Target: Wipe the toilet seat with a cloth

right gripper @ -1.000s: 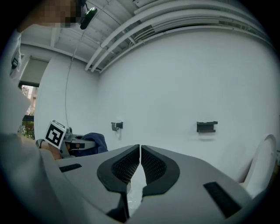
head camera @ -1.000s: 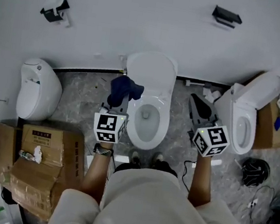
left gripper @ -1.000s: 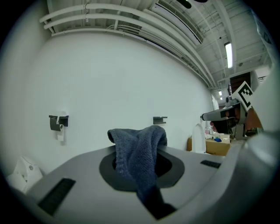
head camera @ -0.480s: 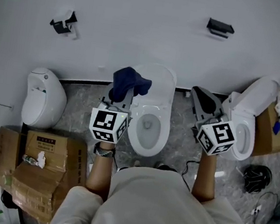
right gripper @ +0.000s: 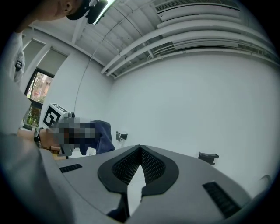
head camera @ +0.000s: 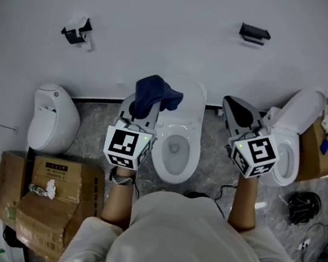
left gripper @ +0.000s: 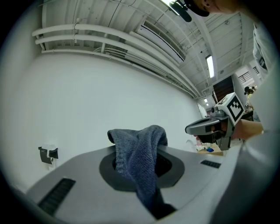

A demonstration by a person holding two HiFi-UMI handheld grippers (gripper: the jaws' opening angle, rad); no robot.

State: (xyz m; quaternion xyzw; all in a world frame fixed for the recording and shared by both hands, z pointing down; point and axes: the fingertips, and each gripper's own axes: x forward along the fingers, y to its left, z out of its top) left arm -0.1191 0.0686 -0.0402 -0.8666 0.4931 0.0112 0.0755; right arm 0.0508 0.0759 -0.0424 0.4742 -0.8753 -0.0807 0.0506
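— Head view first: what sort of room is this?
— A washroom mock-up. White wall (head camera: 168, 24), grey marbled floor (head camera: 96, 117). One toilet (head camera: 175, 159) stands straight ahead against the wall with its lid (head camera: 193, 92) up. A second toilet (head camera: 283, 152) stands to the right, also lid up, and a white floor fixture (head camera: 54, 120) sits to the left. Cardboard boxes (head camera: 50, 196) are stacked at lower left, and two black brackets (head camera: 254, 32) are fixed on the wall.
— And overhead?
— Both gripper views show white pipes and strip lights on the ceiling.
— Where's the cloth (head camera: 157, 93)?
— It's dark blue, pinched in the left tongs (head camera: 141, 110), which are clamped on it. It bunches above the tips and a tail hangs below. It's held up in the air, at the left edge of the raised lid from above, apart from the toilet seat (head camera: 193, 157).
— The right tongs (head camera: 233, 107)?
— Closed tip to tip with nothing in them, held between the two toilets.
— The seat itself?
— Down, white, and bare.
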